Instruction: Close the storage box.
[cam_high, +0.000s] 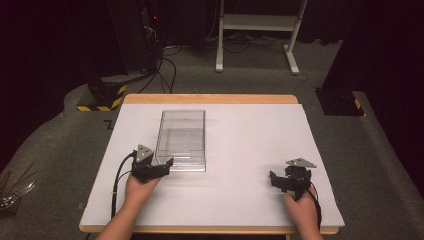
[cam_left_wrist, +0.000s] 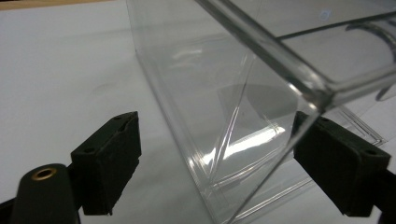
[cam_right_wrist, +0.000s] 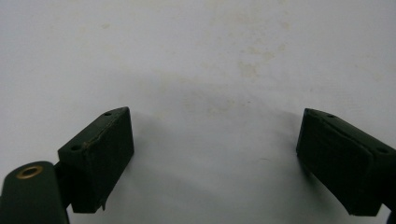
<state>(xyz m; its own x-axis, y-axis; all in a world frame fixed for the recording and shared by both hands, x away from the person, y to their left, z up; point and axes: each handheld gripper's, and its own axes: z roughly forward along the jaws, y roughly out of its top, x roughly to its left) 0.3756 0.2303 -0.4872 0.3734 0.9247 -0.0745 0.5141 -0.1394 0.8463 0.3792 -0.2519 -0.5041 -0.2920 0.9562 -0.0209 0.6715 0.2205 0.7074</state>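
A clear plastic box (cam_high: 181, 137) stands empty, open side up, on the white table top (cam_high: 250, 145), left of the middle. My left gripper (cam_high: 161, 166) is at the box's near left corner and is open. In the left gripper view that clear corner of the box (cam_left_wrist: 219, 98) rises between the two black pads (cam_left_wrist: 109, 156), with a gap at the left pad, and the left gripper (cam_left_wrist: 217, 161) has not closed on it. My right gripper (cam_high: 279, 180) hovers open near the front right of the table. In its own view the right gripper (cam_right_wrist: 215, 158) has nothing but white surface between its jaws.
The table has a wooden rim (cam_high: 210, 98) at its far edge. On the floor behind stand a white frame (cam_high: 257, 30), a yellow-and-black striped base (cam_high: 102, 97) at the left and a black base (cam_high: 340, 102) at the right. Thin metal tools (cam_high: 12, 192) lie at the far left.
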